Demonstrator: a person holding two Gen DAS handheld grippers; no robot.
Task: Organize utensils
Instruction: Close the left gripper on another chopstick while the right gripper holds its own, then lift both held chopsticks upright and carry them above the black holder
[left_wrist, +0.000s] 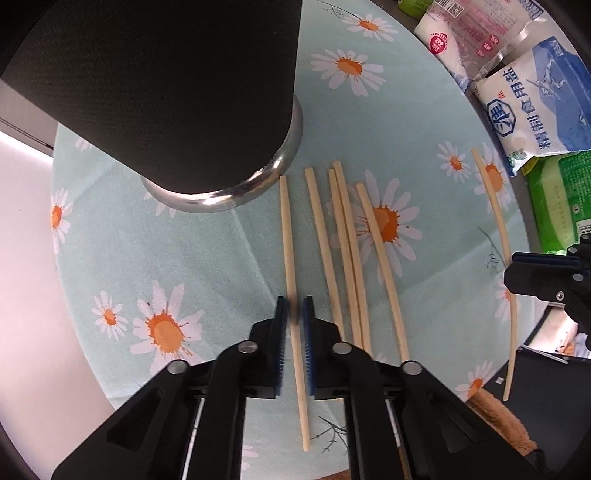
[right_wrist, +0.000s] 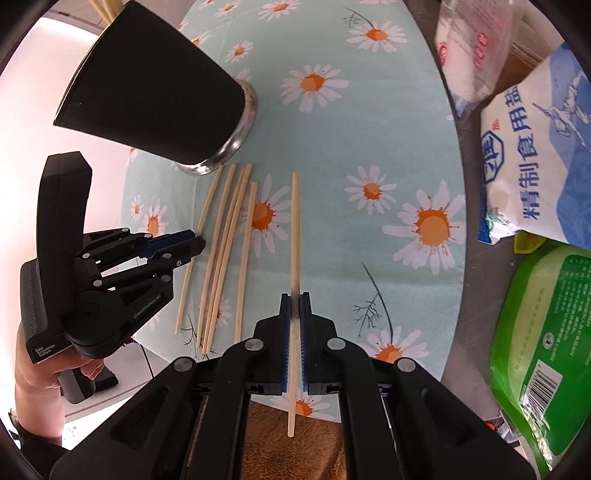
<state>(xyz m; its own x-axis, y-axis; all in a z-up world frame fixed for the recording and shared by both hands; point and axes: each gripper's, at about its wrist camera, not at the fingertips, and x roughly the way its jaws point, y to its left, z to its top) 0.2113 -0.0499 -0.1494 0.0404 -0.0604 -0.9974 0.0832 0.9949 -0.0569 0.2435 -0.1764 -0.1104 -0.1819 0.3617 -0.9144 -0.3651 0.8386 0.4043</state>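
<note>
Left wrist: my left gripper (left_wrist: 294, 308) clamped on leftmost pale wooden chopstick (left_wrist: 287, 229) beside black holder cup (left_wrist: 166, 92); right gripper (right_wrist: 295, 306) pinching another chopstick (right_wrist: 295, 229).

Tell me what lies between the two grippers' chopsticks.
Four loose chopsticks lie on the daisy cloth between the left gripper's chopstick and the right gripper's, clearest in the right wrist view.

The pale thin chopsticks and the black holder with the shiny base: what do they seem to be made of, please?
The pale thin chopsticks look like unfinished bamboo or wood: matte, straw-coloured. The black holder has a matte, finely textured wall, possibly plastic; its shiny base ring mirrors light, likely steel.
</note>
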